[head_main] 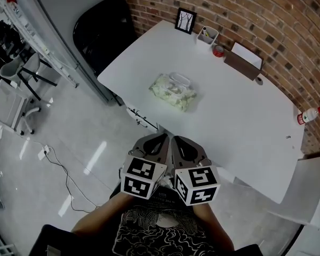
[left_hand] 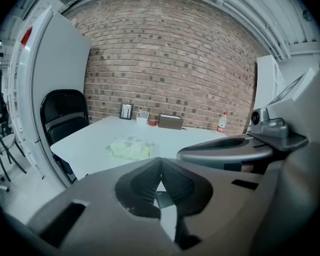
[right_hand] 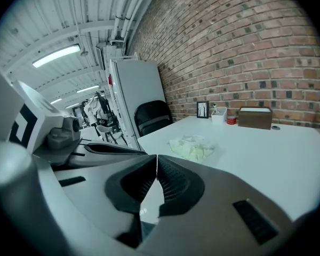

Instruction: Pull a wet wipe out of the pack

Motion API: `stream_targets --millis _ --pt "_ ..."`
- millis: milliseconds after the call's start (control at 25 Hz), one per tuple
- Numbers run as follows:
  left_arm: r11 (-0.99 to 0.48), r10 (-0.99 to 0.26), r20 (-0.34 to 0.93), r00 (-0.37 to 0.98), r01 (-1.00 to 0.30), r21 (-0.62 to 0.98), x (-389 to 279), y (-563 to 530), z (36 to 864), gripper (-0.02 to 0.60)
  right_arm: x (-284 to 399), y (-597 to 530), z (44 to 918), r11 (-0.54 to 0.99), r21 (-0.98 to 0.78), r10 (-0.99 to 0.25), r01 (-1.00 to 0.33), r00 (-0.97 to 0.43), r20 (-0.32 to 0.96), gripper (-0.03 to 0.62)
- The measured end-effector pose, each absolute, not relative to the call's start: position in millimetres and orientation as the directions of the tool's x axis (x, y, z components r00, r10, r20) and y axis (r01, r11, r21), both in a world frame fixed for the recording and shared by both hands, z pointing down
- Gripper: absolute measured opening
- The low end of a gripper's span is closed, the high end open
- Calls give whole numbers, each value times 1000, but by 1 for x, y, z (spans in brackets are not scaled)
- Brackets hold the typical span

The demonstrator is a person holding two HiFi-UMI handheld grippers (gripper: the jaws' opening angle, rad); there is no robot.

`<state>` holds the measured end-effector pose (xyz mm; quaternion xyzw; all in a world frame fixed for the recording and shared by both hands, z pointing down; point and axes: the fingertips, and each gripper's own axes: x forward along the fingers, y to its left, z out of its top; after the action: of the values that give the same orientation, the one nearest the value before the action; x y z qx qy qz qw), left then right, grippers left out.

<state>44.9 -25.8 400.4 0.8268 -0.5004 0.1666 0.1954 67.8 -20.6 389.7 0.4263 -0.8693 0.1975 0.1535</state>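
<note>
The wet wipe pack (head_main: 173, 91), pale green with a clear lid, lies flat near the middle-left of the white table (head_main: 240, 121). It also shows in the left gripper view as the pack (left_hand: 129, 148) and in the right gripper view as the pack (right_hand: 192, 146). My left gripper (head_main: 161, 138) and right gripper (head_main: 177, 141) hang side by side off the table's near edge, well short of the pack. Both are shut with nothing between the jaws: left gripper (left_hand: 161, 161), right gripper (right_hand: 157, 159).
Along the brick wall stand a small picture frame (head_main: 185, 20), a white cup (head_main: 208, 35), a red tape roll (head_main: 218, 50) and a brown box (head_main: 243, 62). A water bottle (head_main: 308, 114) stands at the far right edge. A black chair (head_main: 102, 31) sits at the table's left end.
</note>
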Motion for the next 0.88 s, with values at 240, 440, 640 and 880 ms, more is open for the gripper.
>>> stream_targets --millis 240,440,640,880 --pt "-415 -769 463 442 -895 164 38 -45 403 12 60 -39 393 564 -205 -676 -800 -590 442 18" --pt "-417 -770 459 443 -894 164 31 -69 405 12 56 -59 396 559 -209 -678 -803 -587 442 18" --pt "-431 -761 462 455 -887 164 29 -96 408 12 52 -85 401 550 -204 -681 -810 -577 451 19" --pt "-445 -747 472 467 -880 166 24 -132 415 12 48 -120 407 532 -196 -688 -824 -555 468 19"
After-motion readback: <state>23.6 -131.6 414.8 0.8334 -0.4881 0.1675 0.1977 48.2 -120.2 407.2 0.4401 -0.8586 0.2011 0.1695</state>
